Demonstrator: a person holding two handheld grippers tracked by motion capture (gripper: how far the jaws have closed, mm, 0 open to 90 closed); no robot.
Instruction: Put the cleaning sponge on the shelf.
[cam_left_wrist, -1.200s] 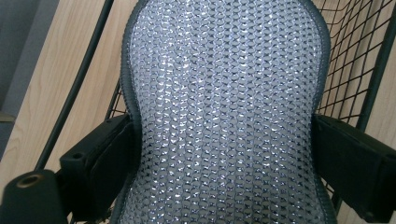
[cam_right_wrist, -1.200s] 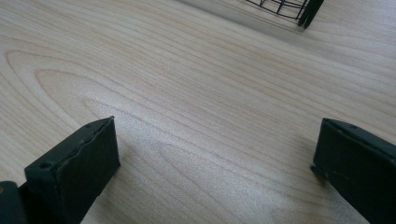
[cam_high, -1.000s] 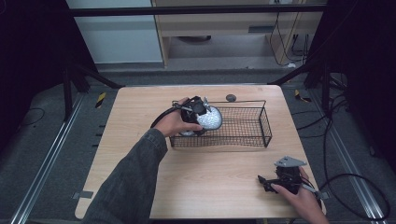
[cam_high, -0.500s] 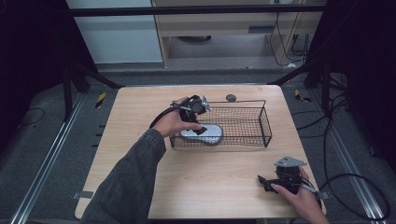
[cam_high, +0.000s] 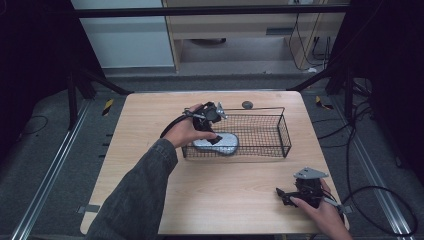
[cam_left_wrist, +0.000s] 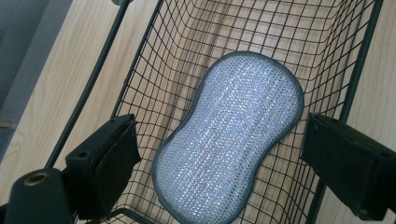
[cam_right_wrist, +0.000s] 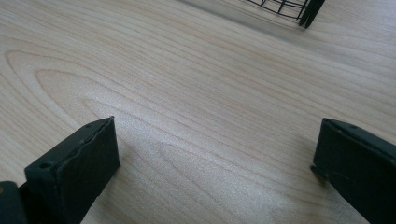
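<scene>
A silvery, peanut-shaped scouring pad with a glittering woven face and a grey stitched border (cam_left_wrist: 231, 137) is lying flat on the floor of the black wire-mesh basket (cam_high: 280, 131), toward its left end. In the left gripper view the mesh is showing thin rods crossing in small squares, with a thicker rod running round the rim. The left hand-held gripper (cam_high: 214, 131) is hanging over that end of the basket, its blocky black jaws standing wide apart on either side of the pad and gripping nothing; whether they are touching the pad is hard to tell. The pad is leaving the basket's right half free.

The pale wooden counter (cam_high: 150, 125) is showing a smooth, swirling grain and rounded corners. The right hand-held gripper (cam_high: 282, 196) is resting low at the near right corner, well apart from the basket, its jaws spread wide over bare wood and holding nothing. A small dark round disc (cam_high: 247, 104) is sitting just behind the basket's far rim. No lettering is readable anywhere.
</scene>
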